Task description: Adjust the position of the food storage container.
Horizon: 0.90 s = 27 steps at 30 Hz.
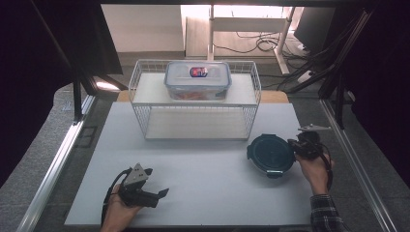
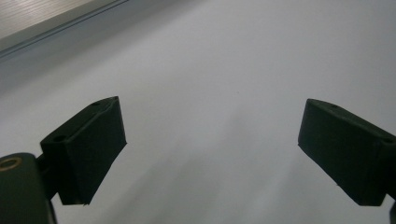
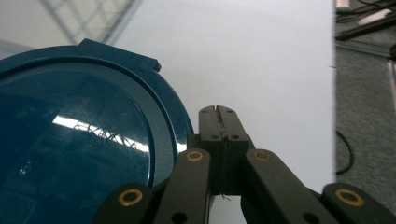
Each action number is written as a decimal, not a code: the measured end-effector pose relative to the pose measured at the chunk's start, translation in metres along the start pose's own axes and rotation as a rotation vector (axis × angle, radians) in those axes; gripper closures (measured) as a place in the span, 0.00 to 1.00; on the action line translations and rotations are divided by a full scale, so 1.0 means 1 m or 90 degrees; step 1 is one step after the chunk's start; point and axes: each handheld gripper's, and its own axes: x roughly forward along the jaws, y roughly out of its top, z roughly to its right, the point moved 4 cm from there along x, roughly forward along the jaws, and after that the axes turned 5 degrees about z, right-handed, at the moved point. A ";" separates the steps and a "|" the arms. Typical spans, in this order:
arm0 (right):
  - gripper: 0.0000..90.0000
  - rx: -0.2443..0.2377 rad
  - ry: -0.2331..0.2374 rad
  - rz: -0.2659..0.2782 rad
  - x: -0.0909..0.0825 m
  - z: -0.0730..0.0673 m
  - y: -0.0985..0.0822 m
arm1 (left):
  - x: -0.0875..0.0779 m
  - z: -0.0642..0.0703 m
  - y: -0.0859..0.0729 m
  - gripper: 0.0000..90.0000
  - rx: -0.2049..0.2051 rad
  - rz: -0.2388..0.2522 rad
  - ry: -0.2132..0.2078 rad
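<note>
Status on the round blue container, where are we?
Done: a clear rectangular container sits on top of the wire rack. In hand: the right gripper, jaws shut with nothing between them, is at the rim of the round blue container, which rests on the white mat. Nothing is gripped. The left gripper is open over the mat. Left: likely moving the round container, which isn't lifted.

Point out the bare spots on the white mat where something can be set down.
Widest free patch: the mat between the left tongs and the round blue container, in front of the wire rack. The rack's lower shelf is bare too. Crowded: the right edge, where the shut right tongs sit against the container, and the rack top, taken by the clear box.
</note>
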 end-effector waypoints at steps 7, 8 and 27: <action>1.00 -0.031 0.030 -0.008 -0.001 -0.037 0.001 | 0.000 0.001 0.000 0.08 0.002 -0.003 0.000; 1.00 -0.034 0.038 -0.010 -0.001 -0.043 0.000 | 0.000 0.001 0.000 0.08 0.002 -0.003 0.000; 0.99 -0.022 0.067 -0.031 -0.022 -0.070 -0.034 | 0.002 0.003 -0.002 0.08 0.001 -0.011 -0.007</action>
